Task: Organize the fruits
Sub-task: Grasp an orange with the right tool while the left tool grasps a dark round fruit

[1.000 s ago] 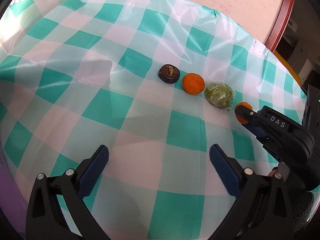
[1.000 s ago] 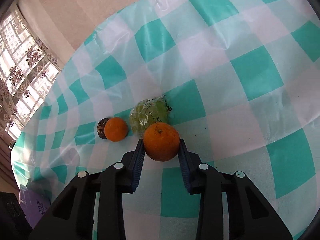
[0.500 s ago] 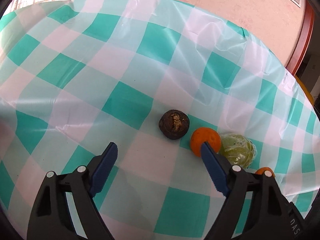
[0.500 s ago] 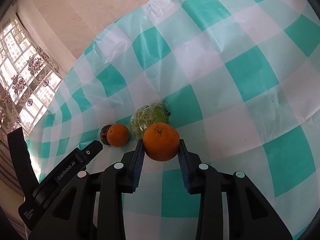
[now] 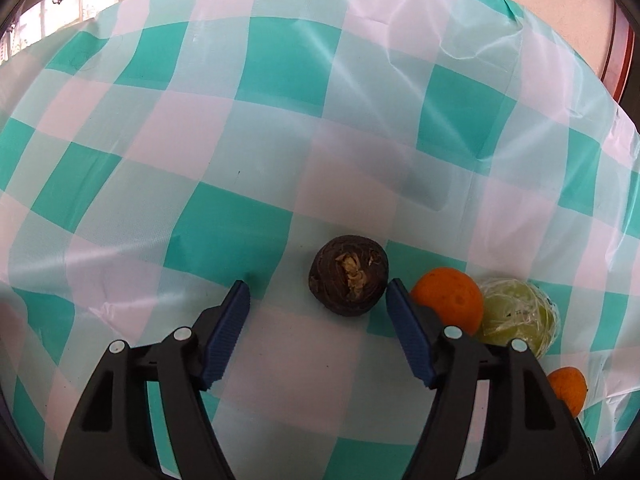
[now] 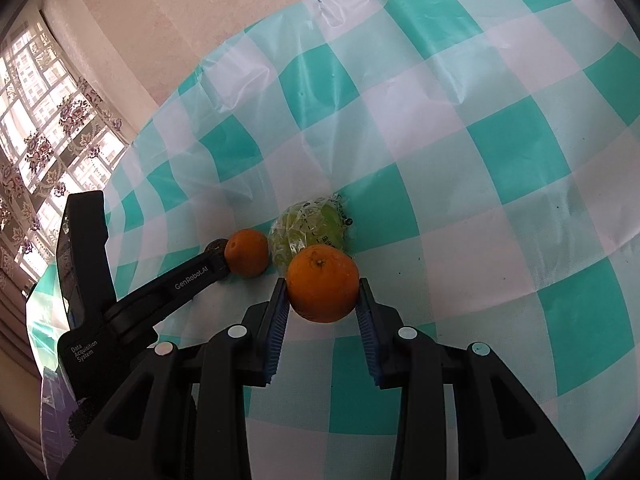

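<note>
A dark brown round fruit (image 5: 348, 276) lies on the checked tablecloth (image 5: 240, 120). It sits between the fingertips of my left gripper (image 5: 316, 292), close to the right pad. The jaws are closing, and the left pad is still well clear of the fruit. To its right, in a row, lie a small orange (image 5: 446, 300) and a green fruit in clear wrap (image 5: 516, 312). My right gripper (image 6: 323, 300) is shut on a larger orange (image 6: 323, 284), just in front of the green fruit (image 6: 310, 230). The small orange (image 6: 246, 254) hides most of the dark fruit (image 6: 216, 246).
The left gripper's black body (image 6: 120, 308) reaches in from the left of the right wrist view. The table's far edge meets a pink wall (image 6: 180, 20), with a curtained window (image 6: 36, 140) to the left. A red-brown door frame (image 5: 622, 52) stands at the right.
My left gripper has moved forward to the dark fruit and its jaws have narrowed around it. The right gripper has stayed put with the orange in it.
</note>
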### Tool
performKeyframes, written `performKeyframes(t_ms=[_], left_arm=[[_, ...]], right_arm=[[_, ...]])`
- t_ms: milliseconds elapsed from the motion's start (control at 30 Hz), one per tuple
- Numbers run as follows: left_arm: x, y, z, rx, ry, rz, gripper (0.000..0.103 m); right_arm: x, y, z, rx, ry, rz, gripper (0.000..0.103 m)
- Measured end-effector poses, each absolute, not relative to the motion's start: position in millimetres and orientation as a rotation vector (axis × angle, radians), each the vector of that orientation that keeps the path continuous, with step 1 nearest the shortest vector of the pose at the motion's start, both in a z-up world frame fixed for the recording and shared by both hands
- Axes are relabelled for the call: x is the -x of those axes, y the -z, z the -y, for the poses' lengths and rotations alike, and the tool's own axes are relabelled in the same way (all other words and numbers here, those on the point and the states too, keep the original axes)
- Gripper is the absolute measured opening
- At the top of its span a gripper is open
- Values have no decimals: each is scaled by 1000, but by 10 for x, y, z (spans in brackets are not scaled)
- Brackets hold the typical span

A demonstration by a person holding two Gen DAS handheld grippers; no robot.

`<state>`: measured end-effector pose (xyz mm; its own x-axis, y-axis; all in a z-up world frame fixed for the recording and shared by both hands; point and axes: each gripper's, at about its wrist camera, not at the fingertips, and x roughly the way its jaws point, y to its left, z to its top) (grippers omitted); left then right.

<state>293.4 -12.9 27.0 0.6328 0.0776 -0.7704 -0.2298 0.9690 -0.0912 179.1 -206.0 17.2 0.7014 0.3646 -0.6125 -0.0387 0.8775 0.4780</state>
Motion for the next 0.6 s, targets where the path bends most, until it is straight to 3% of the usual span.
performKeyframes(t_ms=[100, 133, 200, 600], left_arm=[[-3027, -280, 104, 194, -189, -867, 70], [-3039, -283, 108, 188, -201, -869, 65], [-3042, -305, 118, 185, -209, -862, 40], [-2850, -393, -151, 317, -154, -793, 38]], right_arm=[[-1793, -171, 2054, -454, -238, -768, 35], [-1794, -169, 2049, -453, -238, -770, 35], [-1787, -176, 2036, -452, -239, -768, 35], [-1763, -175, 2047, -459, -238, -767, 35]])
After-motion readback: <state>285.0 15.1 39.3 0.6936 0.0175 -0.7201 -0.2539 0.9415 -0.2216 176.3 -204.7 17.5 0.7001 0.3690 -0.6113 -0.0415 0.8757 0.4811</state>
